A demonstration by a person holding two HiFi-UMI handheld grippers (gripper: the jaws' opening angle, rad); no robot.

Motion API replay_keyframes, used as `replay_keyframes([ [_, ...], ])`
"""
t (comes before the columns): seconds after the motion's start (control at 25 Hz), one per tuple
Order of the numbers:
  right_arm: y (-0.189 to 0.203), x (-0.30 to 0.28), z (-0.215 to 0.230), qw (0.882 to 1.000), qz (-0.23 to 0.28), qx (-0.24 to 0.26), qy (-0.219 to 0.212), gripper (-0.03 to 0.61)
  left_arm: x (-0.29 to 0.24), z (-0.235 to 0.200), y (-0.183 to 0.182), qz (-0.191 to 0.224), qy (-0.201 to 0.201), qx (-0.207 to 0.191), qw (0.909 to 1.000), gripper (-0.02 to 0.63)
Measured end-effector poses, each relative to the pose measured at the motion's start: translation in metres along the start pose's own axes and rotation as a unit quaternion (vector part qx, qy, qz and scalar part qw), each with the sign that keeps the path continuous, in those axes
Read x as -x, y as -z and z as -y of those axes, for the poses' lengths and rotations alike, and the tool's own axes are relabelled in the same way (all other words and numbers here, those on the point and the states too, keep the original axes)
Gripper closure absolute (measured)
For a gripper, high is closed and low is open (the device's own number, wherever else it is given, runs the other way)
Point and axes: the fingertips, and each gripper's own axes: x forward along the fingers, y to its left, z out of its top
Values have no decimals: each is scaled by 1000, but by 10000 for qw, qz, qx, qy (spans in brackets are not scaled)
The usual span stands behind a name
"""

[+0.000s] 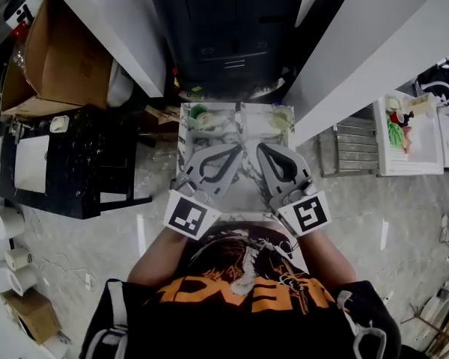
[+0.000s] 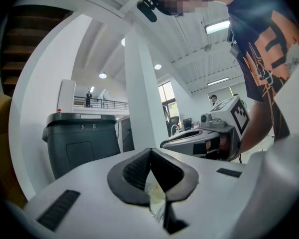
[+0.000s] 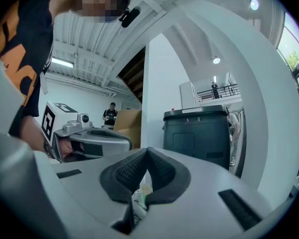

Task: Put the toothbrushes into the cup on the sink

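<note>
Seen from the head view, a small white sink top (image 1: 185,149) lies straight below me. A green round cup (image 1: 200,114) stands at its back left and a pale cup (image 1: 282,117) at its back right. Pale, thin items lie between them, too small to tell as toothbrushes. My left gripper (image 1: 238,150) and right gripper (image 1: 260,149) hover side by side over the sink's near half. Both are shut with nothing between the pads. In the left gripper view the dark pads (image 2: 139,169) meet; the right gripper's fingertips (image 3: 132,171) meet too.
A dark bin (image 1: 224,28) stands behind the sink, also in the gripper views (image 2: 79,143) (image 3: 199,133). White beams (image 1: 116,28) (image 1: 374,58) flank it. A black table (image 1: 75,163) and cardboard box (image 1: 56,62) are left, and a white shelf (image 1: 408,137) is right.
</note>
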Motion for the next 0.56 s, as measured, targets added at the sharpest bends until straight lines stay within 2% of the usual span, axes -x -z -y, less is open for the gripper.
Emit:
replay_keyframes([
  [0.12, 4, 5, 0, 9999, -127, 11, -14, 565, -1, 2, 2, -12, -19, 68, 10000, 591],
  [0.4, -3, 10, 0, 10000, 85, -13, 16, 565, 0, 8, 6, -87, 16, 159, 9998, 591],
  [0.56, 3, 18, 0, 10000, -87, -29, 5, 565, 2, 15, 8, -151, 20, 222, 9996, 591],
])
